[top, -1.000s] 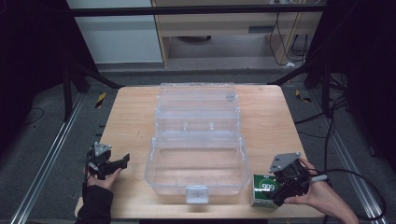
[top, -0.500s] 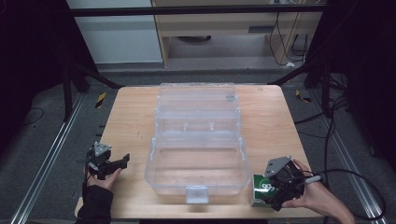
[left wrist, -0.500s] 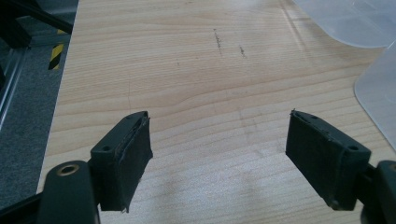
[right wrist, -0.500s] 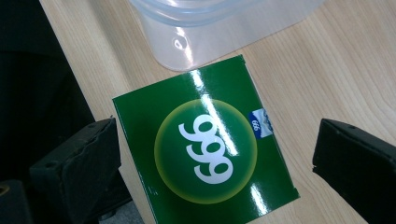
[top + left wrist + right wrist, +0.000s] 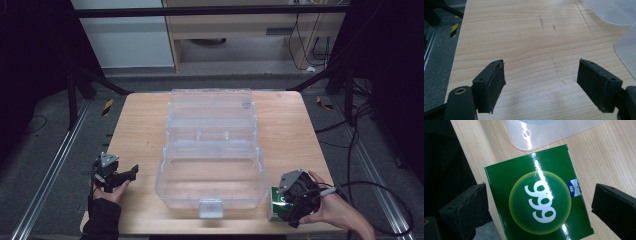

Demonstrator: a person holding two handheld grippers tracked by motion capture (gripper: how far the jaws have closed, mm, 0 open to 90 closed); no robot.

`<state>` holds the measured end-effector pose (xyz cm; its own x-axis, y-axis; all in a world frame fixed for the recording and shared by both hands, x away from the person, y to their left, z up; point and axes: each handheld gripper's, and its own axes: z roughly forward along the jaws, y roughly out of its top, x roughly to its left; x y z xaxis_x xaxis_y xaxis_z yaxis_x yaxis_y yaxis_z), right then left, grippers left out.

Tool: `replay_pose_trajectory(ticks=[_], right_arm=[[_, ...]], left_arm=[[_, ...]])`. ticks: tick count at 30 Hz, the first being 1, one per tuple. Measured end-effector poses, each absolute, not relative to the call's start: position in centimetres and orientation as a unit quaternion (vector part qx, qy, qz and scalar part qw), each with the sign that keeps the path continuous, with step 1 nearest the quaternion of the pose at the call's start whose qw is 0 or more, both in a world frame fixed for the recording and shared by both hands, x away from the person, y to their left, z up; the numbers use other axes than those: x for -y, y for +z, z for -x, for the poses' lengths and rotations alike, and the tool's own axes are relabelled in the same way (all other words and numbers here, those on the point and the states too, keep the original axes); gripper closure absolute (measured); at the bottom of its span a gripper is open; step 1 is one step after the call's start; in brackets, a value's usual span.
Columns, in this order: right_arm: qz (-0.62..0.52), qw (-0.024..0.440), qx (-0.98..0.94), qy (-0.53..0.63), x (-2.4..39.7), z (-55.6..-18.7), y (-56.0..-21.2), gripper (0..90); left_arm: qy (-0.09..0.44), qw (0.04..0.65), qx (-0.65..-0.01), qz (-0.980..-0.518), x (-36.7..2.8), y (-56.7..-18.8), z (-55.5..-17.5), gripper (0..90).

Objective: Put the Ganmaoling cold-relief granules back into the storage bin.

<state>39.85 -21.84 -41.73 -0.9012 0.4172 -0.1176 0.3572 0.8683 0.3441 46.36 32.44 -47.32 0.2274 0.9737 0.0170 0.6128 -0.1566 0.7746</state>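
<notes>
green, glossy card: the small box printed 999, lying flat at the near right corner of the wooden table, one edge out past the table's rim, just beside the clear plastic organiser case standing open mid-table. poised right above it, the right gripper, jaws spread wide, one either side of the box and touching neither face. off to the left, the left gripper, jaws likewise apart with nothing but bare wood between them, near the table's left edge and apart from the case.

likely step: closing on the box to lift it. best done by coming straight down so both pads meet opposite sides squarely, low on the walls rather than on the slick top face. worth keeping the near jaw clear of the table rim and the far jaw clear of the case's rounded corner. squeeze gently: thin card probably buckles. lift level, then over the case wall.
</notes>
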Motion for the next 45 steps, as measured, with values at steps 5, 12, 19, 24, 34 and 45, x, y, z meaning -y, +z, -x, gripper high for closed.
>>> replay_pose_trajectory(ticks=[5, 12, 19, 24, 34, 45], right_arm=[[-0.191, 0.093, -0.966, 0.149, 21.7, -40.1, -42.1, 1.2], [-0.182, 0.086, -0.971, 0.127, 21.2, -40.3, -42.8, 2.8], [-0.176, 0.079, -0.975, 0.110, 20.9, -40.6, -43.4, 3.8], [-0.179, 0.070, -0.975, 0.114, 21.1, -40.8, -43.8, 4.8], [-0.171, 0.074, -0.977, 0.108, 21.2, -40.7, -44.4, 7.4], [-0.169, 0.062, -0.977, 0.115, 21.3, -40.8, -44.2, 13.9]], left_arm=[[0.272, 0.331, -0.559, -0.710, -32.5, -47.3, -46.4, 21.5], [0.272, 0.331, -0.559, -0.710, -32.5, -47.3, -46.4, 21.5], [0.273, 0.331, -0.559, -0.709, -32.5, -47.3, -46.3, 21.6], [0.273, 0.332, -0.559, -0.709, -32.5, -47.3, -46.3, 21.5], [0.273, 0.331, -0.559, -0.709, -32.5, -47.3, -46.4, 21.7], [0.274, 0.331, -0.559, -0.709, -32.5, -47.3, -46.3, 21.8]])
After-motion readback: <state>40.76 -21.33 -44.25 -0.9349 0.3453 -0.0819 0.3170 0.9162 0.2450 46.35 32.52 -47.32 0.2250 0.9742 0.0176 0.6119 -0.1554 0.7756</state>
